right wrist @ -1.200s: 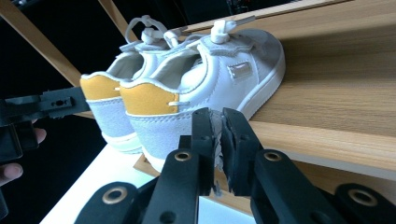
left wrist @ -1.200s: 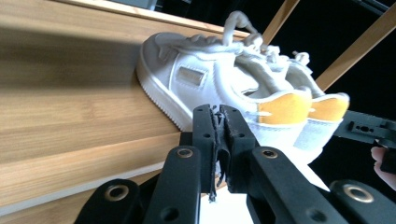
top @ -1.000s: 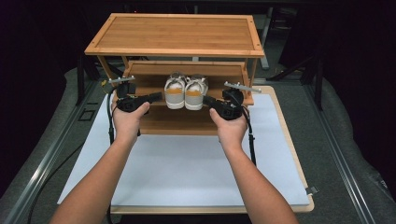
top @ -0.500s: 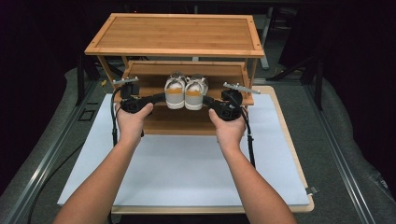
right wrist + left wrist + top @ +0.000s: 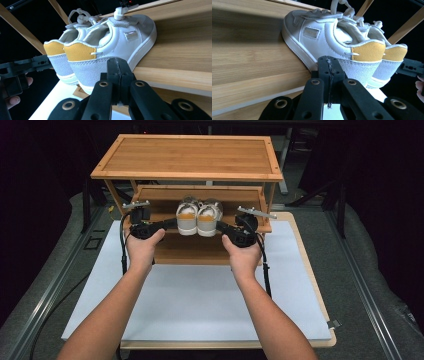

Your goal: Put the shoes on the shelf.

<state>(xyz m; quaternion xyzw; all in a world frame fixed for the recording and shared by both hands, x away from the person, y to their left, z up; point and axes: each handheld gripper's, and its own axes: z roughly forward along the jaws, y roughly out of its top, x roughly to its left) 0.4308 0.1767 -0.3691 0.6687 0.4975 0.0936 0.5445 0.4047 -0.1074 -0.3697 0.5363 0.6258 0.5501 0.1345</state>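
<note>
Jaws of both grippers were fully closed, pad against pad, holding nothing. Left gripper point(image 5: 170, 223) sat at centre-left of the high view, its closed tips just beside the heel of the left sneaker point(image 5: 187, 217); whether they touched it couldn't be told. In the left gripper view the left gripper point(image 5: 329, 75) stood in front of that sneaker's grey heel. Right gripper point(image 5: 222, 226) sat at centre-right, tips just beside the heel of the right sneaker point(image 5: 208, 217), contact likewise unclear; in the right gripper view the right gripper point(image 5: 118, 75) covered part of the grey heel.

Count: two grippers, two hands, two sneakers, one rack, one mat. Sneakers were a white pair with mustard-yellow heel tabs and grey heel panels, side by side and touching, heels toward the person, on the middle shelf point(image 5: 165, 200) of the bamboo shoe rack point(image 5: 187, 157) in the upper middle of the frame. Left sneaker point(image 5: 332, 37) and right sneaker point(image 5: 115, 42) had white laces.

Rack's top shelf overhung the pair and hid the toes from above. Rack stood at the far end of a white mat point(image 5: 200, 300) on a wooden-edged table point(image 5: 312, 285). Left hand point(image 5: 144, 249) and right hand point(image 5: 244, 257) gripped the tool bodies, black cables trailing down over the mat. Dark surroundings.
</note>
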